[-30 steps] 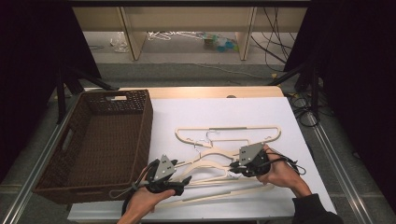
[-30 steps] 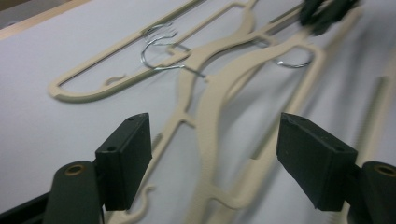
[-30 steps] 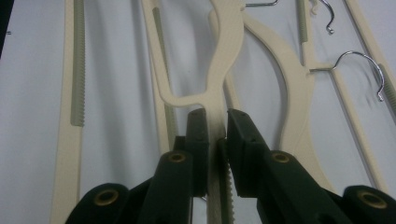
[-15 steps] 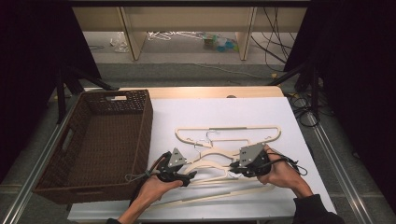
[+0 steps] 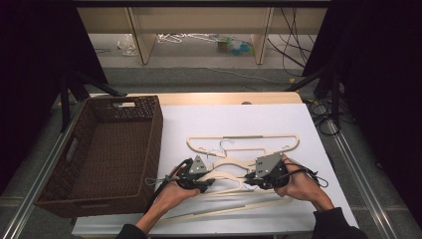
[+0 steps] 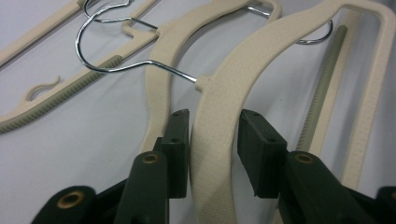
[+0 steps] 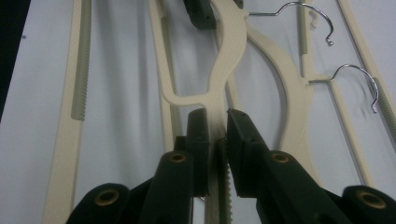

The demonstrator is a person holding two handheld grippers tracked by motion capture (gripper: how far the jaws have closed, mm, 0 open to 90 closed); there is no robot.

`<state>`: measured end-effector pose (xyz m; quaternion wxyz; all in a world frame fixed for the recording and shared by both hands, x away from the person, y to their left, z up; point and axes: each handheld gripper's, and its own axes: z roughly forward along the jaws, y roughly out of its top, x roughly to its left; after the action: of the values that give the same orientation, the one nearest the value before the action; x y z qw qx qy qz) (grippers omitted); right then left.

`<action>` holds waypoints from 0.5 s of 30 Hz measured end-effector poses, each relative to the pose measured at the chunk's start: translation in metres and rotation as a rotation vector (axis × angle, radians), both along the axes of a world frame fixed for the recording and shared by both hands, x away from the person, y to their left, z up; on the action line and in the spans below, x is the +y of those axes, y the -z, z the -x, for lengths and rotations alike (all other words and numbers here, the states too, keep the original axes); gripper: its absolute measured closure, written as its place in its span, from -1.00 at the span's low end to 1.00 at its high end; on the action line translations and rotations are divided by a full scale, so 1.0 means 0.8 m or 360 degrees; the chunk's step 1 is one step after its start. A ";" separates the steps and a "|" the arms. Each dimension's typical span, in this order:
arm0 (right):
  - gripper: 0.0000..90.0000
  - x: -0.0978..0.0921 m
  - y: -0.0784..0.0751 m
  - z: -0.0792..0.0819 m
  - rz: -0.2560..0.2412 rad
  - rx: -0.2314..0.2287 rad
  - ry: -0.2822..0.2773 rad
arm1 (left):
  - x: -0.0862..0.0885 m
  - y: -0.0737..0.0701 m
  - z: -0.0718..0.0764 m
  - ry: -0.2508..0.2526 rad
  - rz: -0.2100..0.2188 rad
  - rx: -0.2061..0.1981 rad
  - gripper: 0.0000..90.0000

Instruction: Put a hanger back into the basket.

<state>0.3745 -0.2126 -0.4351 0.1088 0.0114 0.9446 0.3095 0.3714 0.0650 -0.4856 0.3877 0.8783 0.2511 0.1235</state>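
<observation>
The table (image 5: 239, 119) is lit evenly from above, while the surroundings are left dark. Soft shadows are cast under the hangers (image 6: 219, 140). Glare is seen on a hook (image 6: 93, 65). Near jaws are blurred.

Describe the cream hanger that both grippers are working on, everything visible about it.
The hanger is cream, matte, plastic-looking, with curved shoulders, a ridged bar and a chrome wire hook. It lies among other cream hangers on the white table, right of the wicker basket. The left gripper straddles one shoulder, one jaw touching, the other with a gap. The right gripper is shut on the other end near the ridged bar.
</observation>
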 end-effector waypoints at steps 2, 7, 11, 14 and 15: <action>0.77 0.000 0.001 0.001 0.0007 0.0002 -0.0004 | 0.002 -0.004 0.000 0.0003 0.0025 -0.0002 0.51; 0.77 -0.002 -0.002 0.001 -0.0016 -0.0007 -0.0014 | 0.006 -0.013 0.001 0.0028 0.0034 -0.0004 0.53; 0.77 -0.007 -0.007 0.003 -0.0072 -0.0008 -0.0040 | 0.008 -0.026 0.004 0.0037 0.0056 0.0008 0.53; 0.76 -0.010 -0.011 0.007 -0.0095 0.0000 -0.0070 | 0.006 -0.029 0.008 0.0046 0.0046 0.0009 0.53; 0.76 -0.011 -0.011 0.008 -0.0089 0.0005 -0.0070 | 0.005 -0.028 0.008 0.0046 0.0056 0.0017 0.53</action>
<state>0.3682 -0.2215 -0.4263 0.1000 -0.0059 0.9358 0.3380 0.3650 0.0689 -0.4631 0.4033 0.8756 0.2427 0.1087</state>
